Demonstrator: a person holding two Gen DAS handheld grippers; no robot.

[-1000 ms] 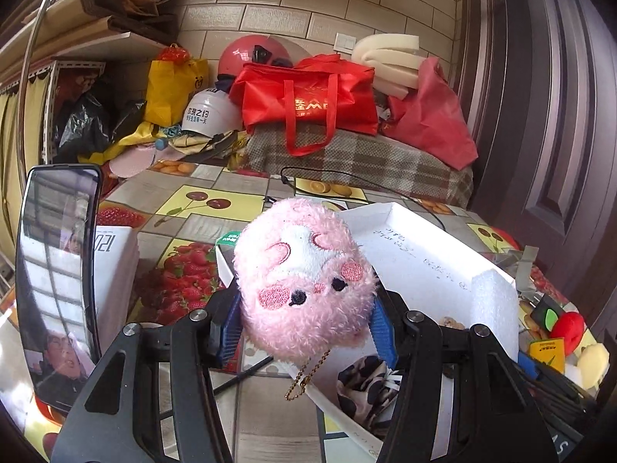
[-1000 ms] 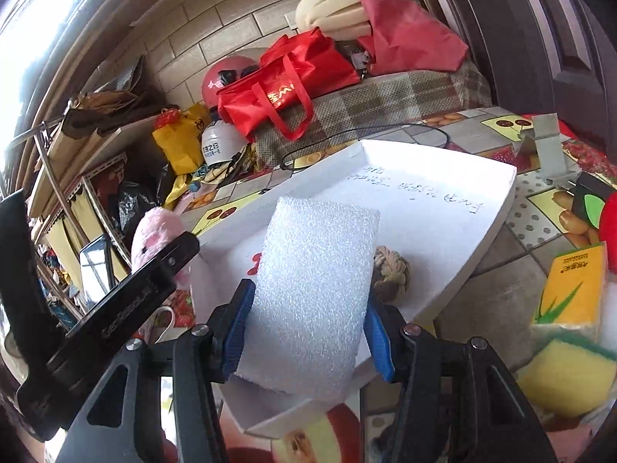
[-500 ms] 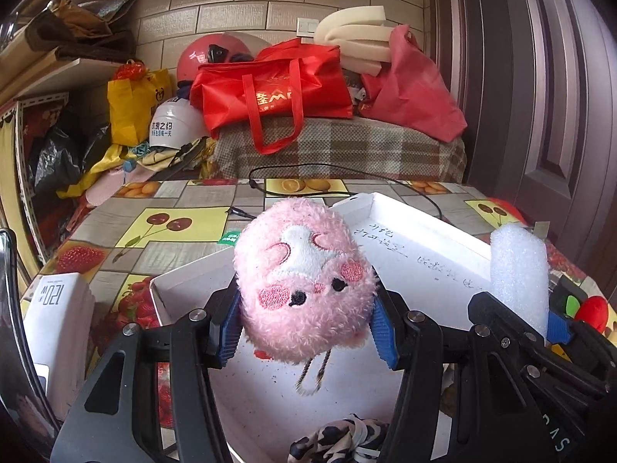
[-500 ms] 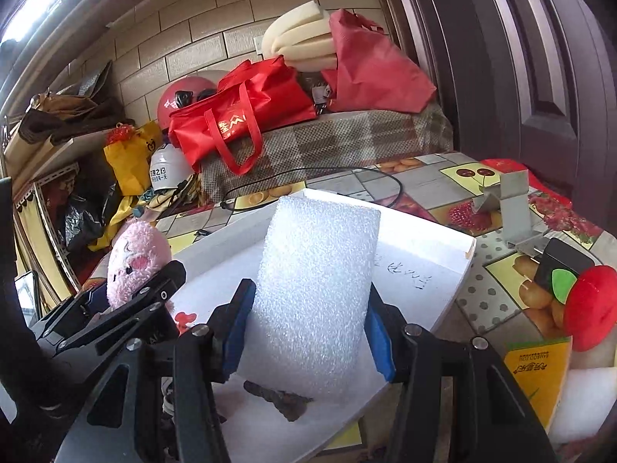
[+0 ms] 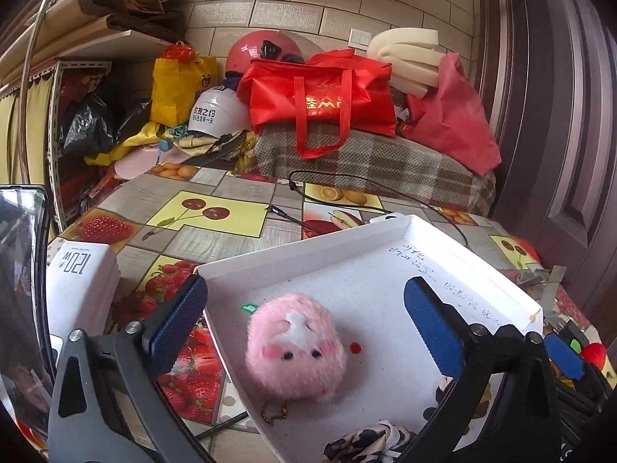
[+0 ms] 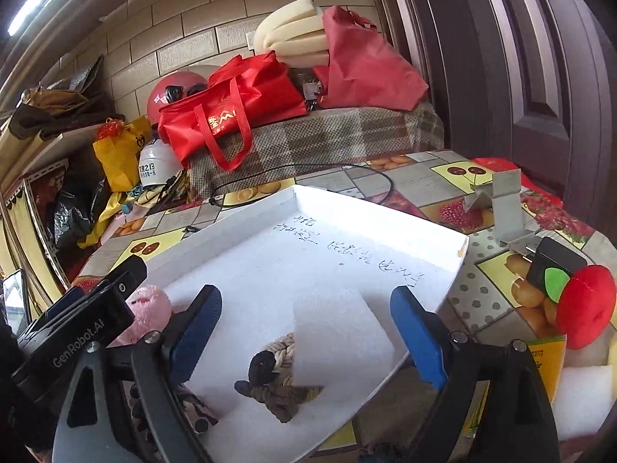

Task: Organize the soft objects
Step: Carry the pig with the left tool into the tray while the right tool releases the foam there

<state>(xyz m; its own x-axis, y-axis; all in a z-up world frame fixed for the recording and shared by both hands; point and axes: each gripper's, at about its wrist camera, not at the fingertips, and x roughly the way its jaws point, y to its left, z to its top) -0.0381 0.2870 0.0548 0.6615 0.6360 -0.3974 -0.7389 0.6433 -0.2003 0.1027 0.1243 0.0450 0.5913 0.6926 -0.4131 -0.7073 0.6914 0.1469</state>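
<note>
A pink plush pig (image 5: 295,351) lies in the white tray (image 5: 308,249), below my left gripper (image 5: 304,324), which is open and empty. It also shows in the right wrist view (image 6: 148,314) behind the left gripper's body. My right gripper (image 6: 306,333) is open and empty above a white foam block (image 6: 339,341) lying in the tray (image 6: 385,208). A brown rope knot toy (image 6: 275,380) lies beside the block. A spotted cloth (image 5: 370,443) lies at the tray's near edge.
A white 120W box (image 5: 83,281) stands left of the tray. A red plush apple (image 6: 584,305), a yellow carton (image 6: 547,362) and a metal stand (image 6: 501,202) sit to its right. Red bags (image 5: 320,96), helmets and a black cable (image 5: 385,189) are at the back.
Both grippers have opened. The pink pig has dropped from the left gripper into the tray, and the foam block has dropped from the right gripper into the tray.
</note>
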